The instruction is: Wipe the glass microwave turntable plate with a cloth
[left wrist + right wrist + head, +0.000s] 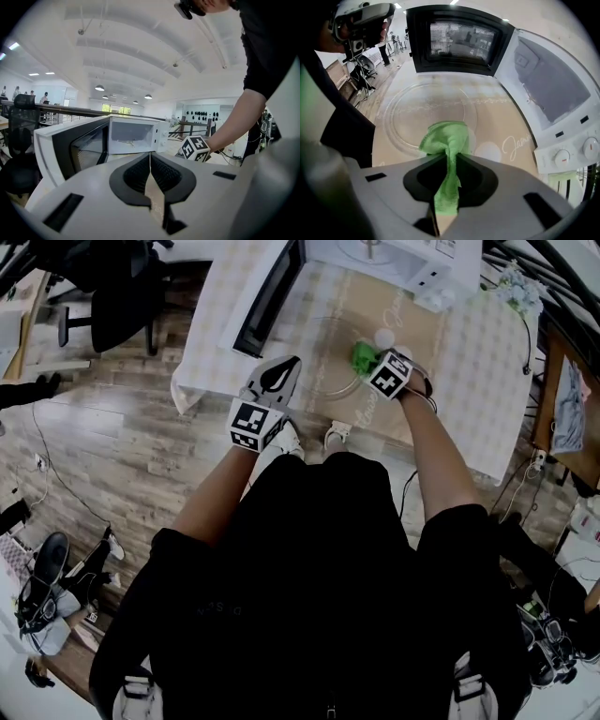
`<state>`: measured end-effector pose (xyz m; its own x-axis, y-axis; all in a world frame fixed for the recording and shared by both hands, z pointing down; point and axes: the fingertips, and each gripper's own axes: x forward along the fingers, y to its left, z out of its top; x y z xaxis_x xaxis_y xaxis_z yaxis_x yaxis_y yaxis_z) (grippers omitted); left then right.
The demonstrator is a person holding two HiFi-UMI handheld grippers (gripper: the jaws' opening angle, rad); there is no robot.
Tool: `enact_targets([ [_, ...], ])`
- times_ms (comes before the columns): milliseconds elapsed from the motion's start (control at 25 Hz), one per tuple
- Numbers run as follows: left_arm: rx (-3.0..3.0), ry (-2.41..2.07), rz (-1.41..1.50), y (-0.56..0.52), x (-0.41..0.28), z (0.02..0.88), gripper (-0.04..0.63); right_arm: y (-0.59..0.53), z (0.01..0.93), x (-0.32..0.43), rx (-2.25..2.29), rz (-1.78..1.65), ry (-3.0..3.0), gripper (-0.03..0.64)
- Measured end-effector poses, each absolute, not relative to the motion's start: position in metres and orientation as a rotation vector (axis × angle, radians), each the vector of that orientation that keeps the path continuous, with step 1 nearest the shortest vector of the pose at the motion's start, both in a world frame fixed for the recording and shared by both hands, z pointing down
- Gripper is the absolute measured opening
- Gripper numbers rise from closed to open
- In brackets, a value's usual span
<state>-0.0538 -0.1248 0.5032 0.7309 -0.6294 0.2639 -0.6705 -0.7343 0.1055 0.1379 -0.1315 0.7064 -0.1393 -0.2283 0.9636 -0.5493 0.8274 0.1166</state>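
Observation:
The clear glass turntable plate (426, 110) lies flat on the beige table mat, also seen in the head view as the plate (328, 362). My right gripper (449, 161) is shut on a green cloth (446, 138), whose bunched end rests on the plate's near right part; in the head view the cloth (363, 355) shows just ahead of the right gripper (373, 360). My left gripper (150, 168) is shut with nothing between its jaws, held off the table's near left edge, and appears in the head view as the left gripper (281, 373).
A white microwave (543, 89) stands at the back with its door (459, 40) swung open to the left; it shows too in the left gripper view as the microwave (126, 138). The checked tablecloth (487, 371) covers the table. Office chair (117, 296) stands at far left.

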Motion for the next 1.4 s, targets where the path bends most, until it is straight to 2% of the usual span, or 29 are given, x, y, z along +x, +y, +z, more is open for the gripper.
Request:
enact_targets([
  [200, 2.724, -1.088, 0.282, -0.124, -0.072, 0.500, 0.021, -0.142, 0.680, 0.104, 0.632, 0.311, -1.799, 0.072],
  [480, 2.698, -1.144, 0.253, -0.121, -0.098, 0.499, 0.021, -0.152, 0.650, 0.017, 0.593, 0.276, -1.954, 0.072],
  [800, 2.672, -1.203, 0.275, -0.121, -0.124, 0.504, 0.021, -0.160, 0.652, -0.059, 0.475, 0.201, -1.995, 0.074],
  [1400, 2.620, -1.260, 0.310, -0.122, -0.138, 0.513, 0.021, -0.173, 0.710, -0.098, 0.427, 0.207, -1.915, 0.074],
])
